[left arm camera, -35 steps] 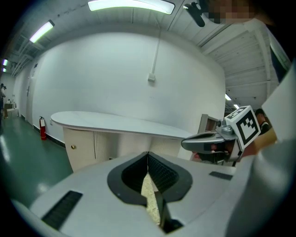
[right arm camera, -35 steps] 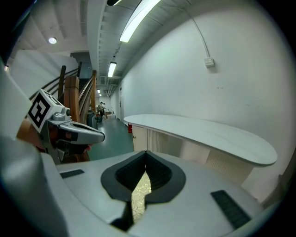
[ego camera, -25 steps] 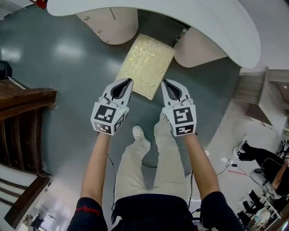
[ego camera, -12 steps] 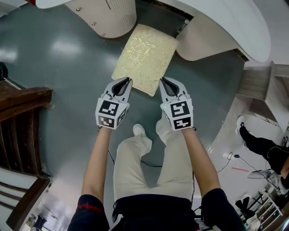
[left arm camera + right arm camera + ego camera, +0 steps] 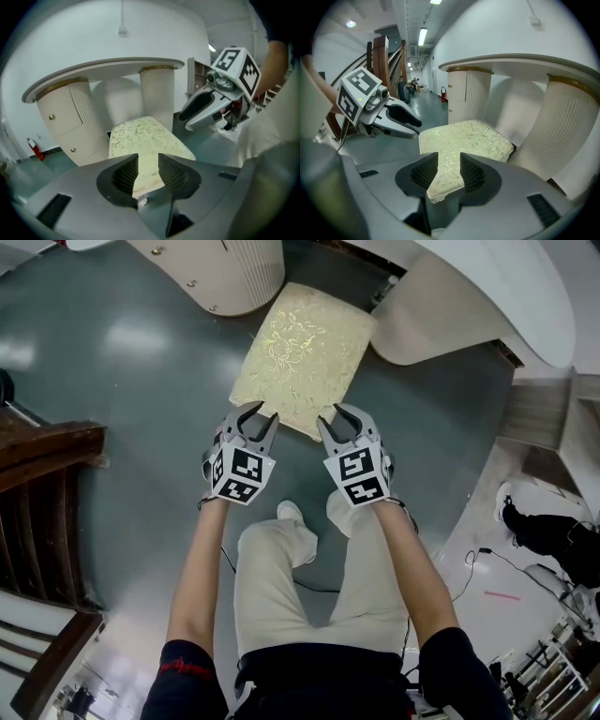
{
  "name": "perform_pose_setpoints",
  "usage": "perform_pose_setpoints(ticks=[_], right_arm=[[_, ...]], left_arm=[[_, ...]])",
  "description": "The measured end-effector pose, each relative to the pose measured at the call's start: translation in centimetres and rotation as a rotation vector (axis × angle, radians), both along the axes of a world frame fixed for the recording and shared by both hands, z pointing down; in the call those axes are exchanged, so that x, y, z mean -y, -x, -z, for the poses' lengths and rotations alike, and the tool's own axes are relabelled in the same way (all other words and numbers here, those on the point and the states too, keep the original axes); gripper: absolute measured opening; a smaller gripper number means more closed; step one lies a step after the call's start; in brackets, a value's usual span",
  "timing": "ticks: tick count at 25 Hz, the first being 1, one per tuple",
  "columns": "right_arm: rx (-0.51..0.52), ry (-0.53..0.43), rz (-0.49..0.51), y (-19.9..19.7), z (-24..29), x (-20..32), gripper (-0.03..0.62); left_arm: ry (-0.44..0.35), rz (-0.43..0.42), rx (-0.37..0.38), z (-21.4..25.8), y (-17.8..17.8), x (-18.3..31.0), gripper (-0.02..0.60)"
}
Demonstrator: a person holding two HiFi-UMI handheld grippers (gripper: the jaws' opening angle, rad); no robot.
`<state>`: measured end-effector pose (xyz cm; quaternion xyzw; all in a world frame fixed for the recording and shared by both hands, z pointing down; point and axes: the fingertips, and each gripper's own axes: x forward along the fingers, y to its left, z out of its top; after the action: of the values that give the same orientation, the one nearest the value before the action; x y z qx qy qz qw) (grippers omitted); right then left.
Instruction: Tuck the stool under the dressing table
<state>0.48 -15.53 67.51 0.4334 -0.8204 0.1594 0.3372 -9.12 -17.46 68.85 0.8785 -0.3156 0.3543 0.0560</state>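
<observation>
The stool (image 5: 302, 354), a square seat with a pale gold patterned cushion, stands on the grey floor, its far end between the two ribbed pedestals of the white dressing table (image 5: 487, 282). My left gripper (image 5: 258, 418) hangs at the stool's near left corner and my right gripper (image 5: 336, 420) at its near right corner. Both have just been opening and stand open; no pad presses on anything. In the left gripper view the stool (image 5: 145, 138) shows through the gap of the left gripper (image 5: 148, 164). The right gripper view shows the stool (image 5: 464, 138) past the right gripper (image 5: 449, 164).
The left pedestal (image 5: 225, 273) has knobbed drawers; the right pedestal (image 5: 436, 320) is plain. A dark wooden banister (image 5: 47, 456) stands at the left. The person's legs and a white shoe (image 5: 291, 518) are below the grippers. Another person (image 5: 553, 535) and a cable lie at the right.
Both grippers have come down and forward to the stool's near edge. Their jaws, shut in the earlier frames, now stand apart.
</observation>
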Motion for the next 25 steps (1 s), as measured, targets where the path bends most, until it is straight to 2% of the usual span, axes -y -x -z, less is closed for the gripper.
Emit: perform_pose_setpoints(ticks=[3, 6, 12, 16, 25], right_arm=[[-0.061, 0.021, 0.045, 0.5, -2.2, -0.5, 0.189], [-0.101, 0.042, 0.076, 0.9, -4.3, -0.8, 0.233], [-0.191, 0.072, 0.139, 1.5, -7.8, -1.5, 0.273], [-0.216, 0.067, 0.147, 1.4, -9.0, -1.4, 0.273], [-0.172, 0.075, 0.159, 1.1, -9.2, -0.9, 0.296]], left_arm=[[-0.032, -0.076, 0.117, -2.1, 0.0, -0.4, 0.152], [-0.045, -0.123, 0.192, -3.8, 0.0, -0.6, 0.173], [-0.109, -0.190, 0.338, -6.4, -0.2, -0.3, 0.206], [-0.111, -0.186, 0.341, -7.4, -0.6, 0.2, 0.206], [-0.085, -0.172, 0.304, -7.8, -0.8, 0.4, 0.204]])
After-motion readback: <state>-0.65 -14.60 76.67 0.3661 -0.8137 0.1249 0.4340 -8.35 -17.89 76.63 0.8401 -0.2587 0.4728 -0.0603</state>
